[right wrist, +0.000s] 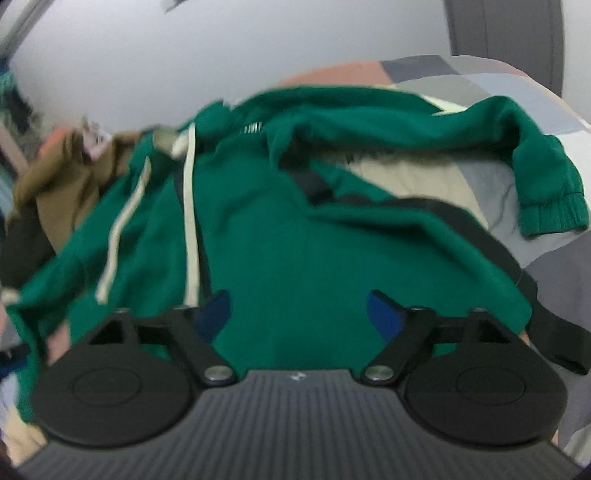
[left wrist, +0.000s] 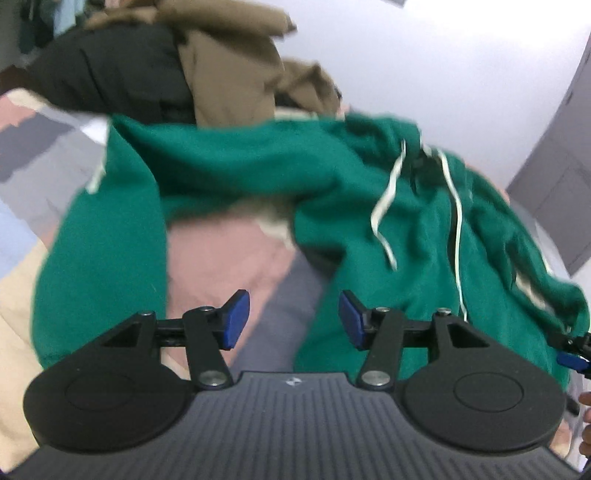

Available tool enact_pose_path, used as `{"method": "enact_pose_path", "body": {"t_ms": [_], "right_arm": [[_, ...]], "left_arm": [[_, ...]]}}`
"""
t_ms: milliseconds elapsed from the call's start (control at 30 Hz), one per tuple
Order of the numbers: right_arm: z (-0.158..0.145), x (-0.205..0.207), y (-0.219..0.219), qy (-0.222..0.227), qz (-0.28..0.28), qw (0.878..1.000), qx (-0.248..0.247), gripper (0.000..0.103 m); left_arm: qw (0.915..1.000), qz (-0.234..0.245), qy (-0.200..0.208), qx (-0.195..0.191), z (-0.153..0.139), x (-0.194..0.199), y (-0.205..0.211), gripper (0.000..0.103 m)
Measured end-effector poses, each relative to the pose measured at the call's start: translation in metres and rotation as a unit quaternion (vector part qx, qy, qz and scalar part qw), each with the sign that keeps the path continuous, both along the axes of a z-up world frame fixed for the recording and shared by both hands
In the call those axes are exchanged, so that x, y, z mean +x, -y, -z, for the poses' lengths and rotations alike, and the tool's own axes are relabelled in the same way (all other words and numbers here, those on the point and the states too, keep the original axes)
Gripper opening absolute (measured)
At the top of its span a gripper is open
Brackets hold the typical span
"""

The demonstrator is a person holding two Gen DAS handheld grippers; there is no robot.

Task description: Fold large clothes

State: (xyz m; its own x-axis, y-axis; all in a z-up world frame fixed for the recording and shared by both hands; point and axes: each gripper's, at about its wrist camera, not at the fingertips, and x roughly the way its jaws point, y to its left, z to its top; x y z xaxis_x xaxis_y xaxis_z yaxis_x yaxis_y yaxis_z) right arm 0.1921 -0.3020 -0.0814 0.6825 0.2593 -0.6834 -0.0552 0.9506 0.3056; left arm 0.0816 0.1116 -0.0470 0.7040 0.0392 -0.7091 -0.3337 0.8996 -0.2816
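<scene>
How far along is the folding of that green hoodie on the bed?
Early, I'd say. Done: the green hoodie lies on the bed, part of it flat in front. In hand: nothing; both the left tongs and right tongs are open and empty. Left: its cuffed sleeve lies loose, and a brown garment waits behind.

I see a plain white wall (right wrist: 258, 48) at the far side. A grey door (right wrist: 506, 33) stands far right. Near me is a bed cover (left wrist: 229, 251) with pink, grey and beige patches.

Green hoodie (right wrist: 295, 240) motion-blurred; brown garment (left wrist: 229, 74) cut off at top edge, partly hidden behind hoodie.
</scene>
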Motion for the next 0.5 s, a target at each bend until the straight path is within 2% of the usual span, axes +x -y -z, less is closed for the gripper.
{"method": "enact_pose_path", "body": {"t_ms": [133, 267, 367, 433, 500], "right_arm": [[0.017, 0.006, 0.003, -0.029, -0.001, 1.0, 0.004, 0.087], [0.026, 0.008, 0.019, -0.045, 0.034, 0.998, 0.036, 0.087], [0.038, 0.014, 0.021, -0.064, 0.037, 0.997, 0.032, 0.087], [0.039, 0.015, 0.022, -0.055, 0.06, 0.997, 0.016, 0.087], [0.035, 0.015, 0.031, -0.044, 0.074, 0.996, 0.029, 0.087]], "left_arm": [[0.9993, -0.013, -0.033, -0.009, 0.017, 0.012, -0.002, 0.067], [0.9969, -0.033, -0.064, -0.034, 0.038, 0.022, -0.01, 0.067], [0.9946, -0.043, -0.08, -0.049, 0.048, 0.027, -0.018, 0.068], [0.9937, -0.042, -0.082, -0.063, 0.053, 0.026, -0.02, 0.068], [0.9935, -0.039, -0.081, -0.07, 0.055, 0.025, -0.02, 0.068]]}}
